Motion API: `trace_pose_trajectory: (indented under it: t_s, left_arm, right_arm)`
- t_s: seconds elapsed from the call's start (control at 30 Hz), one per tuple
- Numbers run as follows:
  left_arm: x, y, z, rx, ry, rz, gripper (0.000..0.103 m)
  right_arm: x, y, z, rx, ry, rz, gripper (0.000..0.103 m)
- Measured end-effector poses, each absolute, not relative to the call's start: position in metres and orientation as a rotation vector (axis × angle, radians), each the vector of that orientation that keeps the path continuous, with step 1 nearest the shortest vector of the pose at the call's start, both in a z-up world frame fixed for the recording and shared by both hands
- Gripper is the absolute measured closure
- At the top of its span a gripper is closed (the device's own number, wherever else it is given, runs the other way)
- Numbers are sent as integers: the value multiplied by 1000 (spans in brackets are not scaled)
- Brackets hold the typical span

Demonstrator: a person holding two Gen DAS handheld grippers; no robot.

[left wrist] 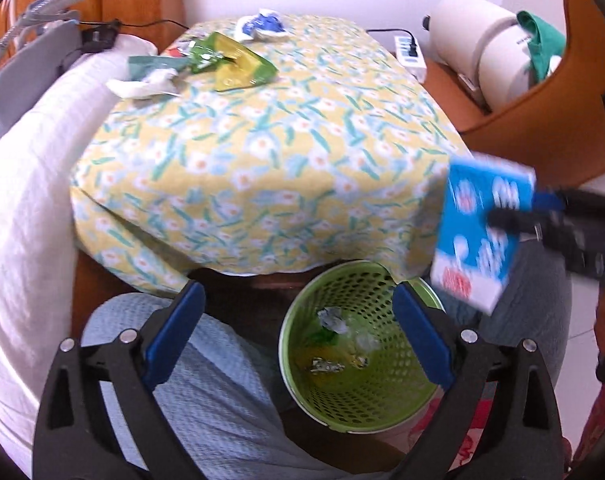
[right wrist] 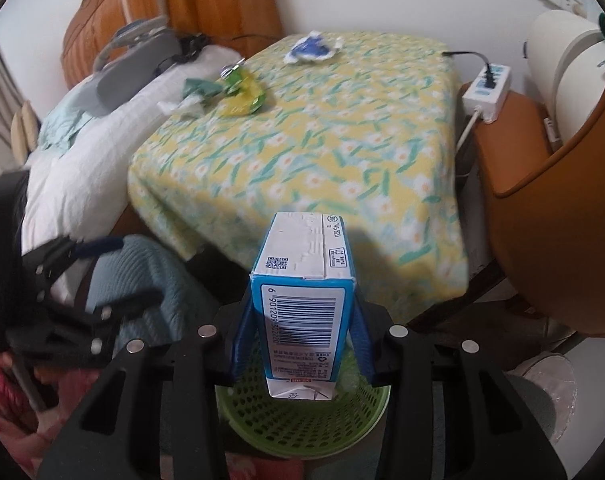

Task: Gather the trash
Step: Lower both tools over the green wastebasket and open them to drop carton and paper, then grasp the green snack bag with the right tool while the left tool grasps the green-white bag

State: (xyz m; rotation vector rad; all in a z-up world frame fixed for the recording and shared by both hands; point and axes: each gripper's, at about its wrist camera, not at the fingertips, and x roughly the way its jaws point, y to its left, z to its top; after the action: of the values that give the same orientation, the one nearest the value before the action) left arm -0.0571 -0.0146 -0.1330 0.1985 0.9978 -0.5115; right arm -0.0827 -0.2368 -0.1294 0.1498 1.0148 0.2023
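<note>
My right tool [right wrist: 302,320] is clamped on the carton [right wrist: 302,304], one blue finger [right wrist: 242,336] pressed against each narrow side. The carton stands upright between them, barcode face toward the camera, its lower end just over the rim of the bin [right wrist: 302,432]. In the left view the same carton [left wrist: 482,232] hangs beside the bench edge, above and to the right of the bin [left wrist: 358,360].

My left tool [left wrist: 298,332] is spread wide and grips nothing; the bin lies between its fingers [left wrist: 174,336], below them. Crumpled scraps sit on the bin floor.

On the bench [left wrist: 262,140], under a floral cloth, remain a green wrapper [left wrist: 234,64], a white tissue [left wrist: 146,84] touching it, and a blue-and-white wrapper [left wrist: 262,26] at the far edge, well apart from both tools.
</note>
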Motion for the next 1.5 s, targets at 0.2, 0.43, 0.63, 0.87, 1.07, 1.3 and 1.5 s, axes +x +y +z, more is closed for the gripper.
trace_pose_trajectory:
  t_s: [0.2, 0.43, 0.63, 0.87, 1.07, 1.3, 1.5]
  left_arm:
    - [-52, -4, -135, 182, 1001, -482, 12]
    - [-50, 2, -140, 172, 1014, -470, 12]
    - [-49, 5, -141, 160, 1022, -456, 12]
    - [-46, 9, -143, 145, 1028, -439, 12]
    - [-43, 14, -142, 139, 1022, -416, 12]
    - [-24, 25, -128, 158, 964, -356, 12]
    - [19, 37, -102, 147, 885, -302, 11]
  right_arm:
    - [-95, -208, -186, 94, 1181, 260, 61]
    - [-82, -185, -275, 57, 1352, 239, 60]
    - [-81, -185, -288, 72, 1370, 172, 23]
    - [-87, -195, -264, 72, 1330, 145, 19]
    - [-86, -192, -230, 43, 1273, 169, 19]
    - [-79, -190, -167, 33, 1120, 210, 14]
    - [-37, -188, -120, 25, 981, 200, 13]
